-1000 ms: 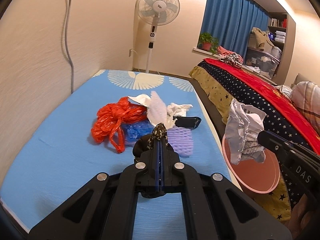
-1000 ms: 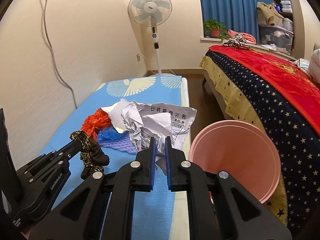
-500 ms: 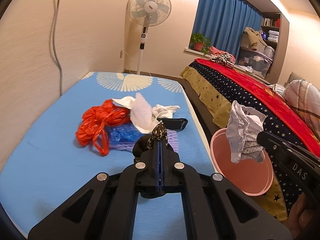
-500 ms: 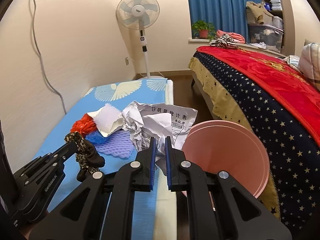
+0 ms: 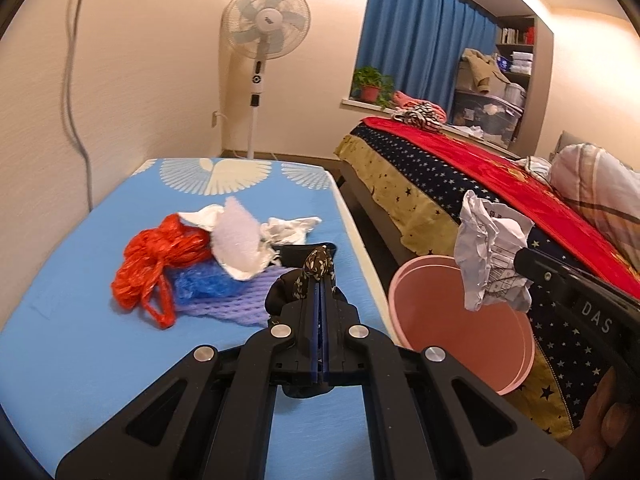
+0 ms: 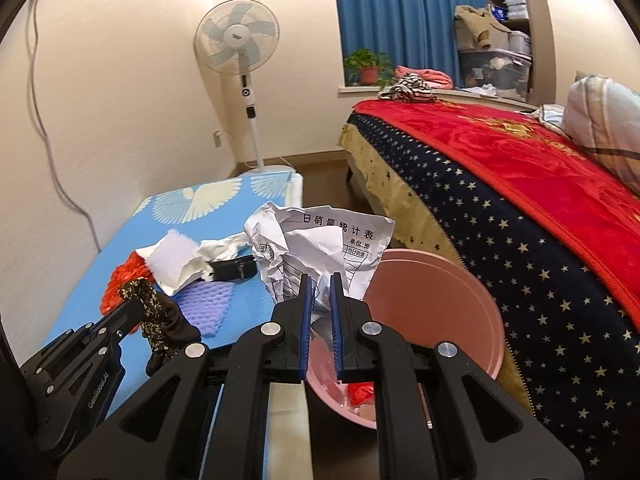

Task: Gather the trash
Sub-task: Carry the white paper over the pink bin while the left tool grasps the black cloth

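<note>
crumpled paper (image 6: 320, 248): balled-up white sheet with a printed form on it, hanging in the air right over the near rim of the bin
pink bin (image 6: 436, 320): round plastic tub on the floor between the low mat and the big bed; some red scrap at the bottom
right gripper (image 6: 320, 292): jaws pinched down on the lower edge of the paper, only a narrow gap with the sheet wedged in it
dark patterned cloth (image 5: 316, 268): black and gold speckled rag, sticking up out of the left tool, held above the mat
left gripper (image 5: 320, 292): jaws squeezed basically flat together on that cloth
trash pile (image 5: 224, 256): still on the mat, with red plastic bag (image 5: 160, 256), blue bag (image 5: 204, 284), purple foam net (image 5: 236, 304), white foam and tissues all touching, plus a small black case (image 6: 234, 270) at the edge
blue mat (image 5: 72, 320): low, against the wall
background: standing fan (image 5: 266, 30), blue curtains (image 5: 420, 52), bed with a red and starry blanket (image 6: 520, 184)
</note>
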{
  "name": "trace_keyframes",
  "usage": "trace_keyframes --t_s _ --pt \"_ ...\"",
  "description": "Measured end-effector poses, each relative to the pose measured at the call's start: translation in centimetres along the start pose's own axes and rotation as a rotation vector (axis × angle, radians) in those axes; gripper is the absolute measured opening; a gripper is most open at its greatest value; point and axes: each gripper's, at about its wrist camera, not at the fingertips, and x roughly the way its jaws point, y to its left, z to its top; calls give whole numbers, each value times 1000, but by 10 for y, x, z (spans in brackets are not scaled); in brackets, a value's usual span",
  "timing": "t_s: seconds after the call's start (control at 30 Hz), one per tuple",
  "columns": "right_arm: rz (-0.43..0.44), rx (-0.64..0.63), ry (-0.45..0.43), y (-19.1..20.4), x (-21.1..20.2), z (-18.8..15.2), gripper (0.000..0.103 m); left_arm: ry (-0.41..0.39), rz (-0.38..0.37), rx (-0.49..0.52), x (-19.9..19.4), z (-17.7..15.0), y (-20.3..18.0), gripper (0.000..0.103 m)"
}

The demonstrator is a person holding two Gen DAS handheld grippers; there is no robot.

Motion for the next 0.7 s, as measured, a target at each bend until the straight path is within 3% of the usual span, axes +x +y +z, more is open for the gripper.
trace_keyframes --t_s 0.7 --pt "-120 57 5 -35 7 -1 9 35 -88 41 30 -1 -35 0"
